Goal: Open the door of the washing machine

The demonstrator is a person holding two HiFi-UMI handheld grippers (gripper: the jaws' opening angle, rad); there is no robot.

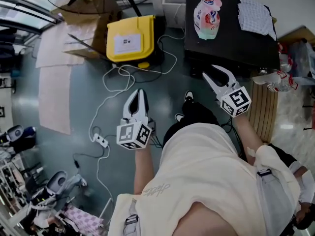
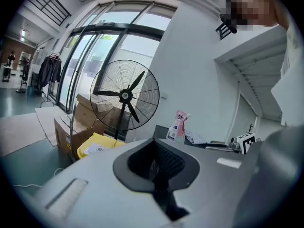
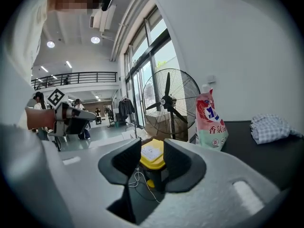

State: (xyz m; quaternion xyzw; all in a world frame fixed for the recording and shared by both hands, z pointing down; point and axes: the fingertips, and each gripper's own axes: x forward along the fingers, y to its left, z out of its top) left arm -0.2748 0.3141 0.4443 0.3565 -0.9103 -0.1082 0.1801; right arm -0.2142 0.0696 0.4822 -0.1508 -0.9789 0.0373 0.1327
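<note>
The person's cream shirt [image 1: 197, 171] fills the near field. The washing machine [image 1: 231, 43] stands far right, with only its black top visible; its door is out of sight. On it are a detergent bag [image 1: 207, 14] and a checked cloth [image 1: 255, 14]. The right gripper [image 1: 215, 74], jaws apart and empty, is near its front edge. The left gripper [image 1: 139, 95], jaws together, is over the floor. A closed yellow case [image 1: 130, 38] lies far left. The gripper views show the pedestal fan [image 2: 125, 95] upright.

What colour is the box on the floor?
The box is yellow. The head view shows it best.
</note>
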